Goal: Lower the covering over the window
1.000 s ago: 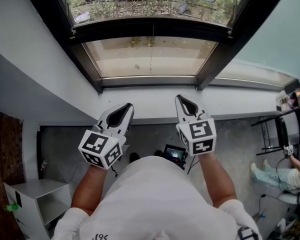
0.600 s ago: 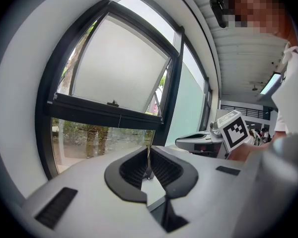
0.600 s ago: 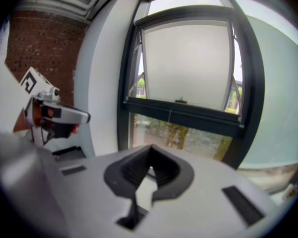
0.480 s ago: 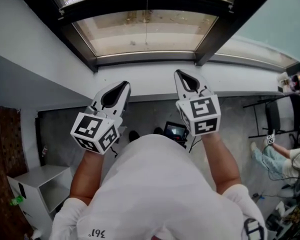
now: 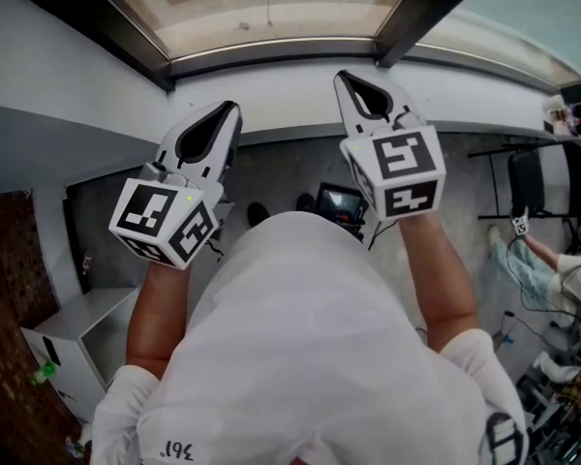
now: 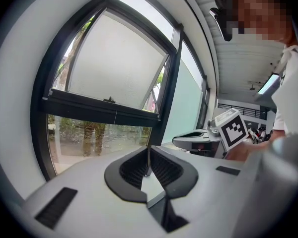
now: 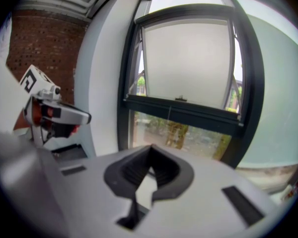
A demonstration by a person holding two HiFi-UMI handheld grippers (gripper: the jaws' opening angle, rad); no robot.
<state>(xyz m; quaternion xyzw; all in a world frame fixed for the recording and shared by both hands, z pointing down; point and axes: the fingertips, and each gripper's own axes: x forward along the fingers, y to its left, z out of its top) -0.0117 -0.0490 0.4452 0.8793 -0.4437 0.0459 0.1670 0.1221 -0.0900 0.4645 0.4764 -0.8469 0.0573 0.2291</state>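
Holds left hand-held gripper point(image 5: 229, 112) centre-left of frame, jaws shut w/ nothing btwn, tip aimed up-frame, leaning right. Holds right hand-held gripper point(image 5: 345, 77) centre-right, jaws likewise shut & empty, tip leaning left. Extends bare left forearm point(image 5: 153, 308) & right forearm point(image 5: 438, 269) up-frame from white sleeves at bottom, roughly parallel, well apart.

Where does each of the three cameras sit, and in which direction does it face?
Head view: on the person's head, facing steeply down; shows shirt, both forearms, left gripper, right gripper, window.
Left gripper view: on the left gripper, facing the window along its shut jaws; right gripper shows at right.
Right gripper view: on the right gripper, facing the window; left gripper shows at left.
Shared: both gripper views see the same window.
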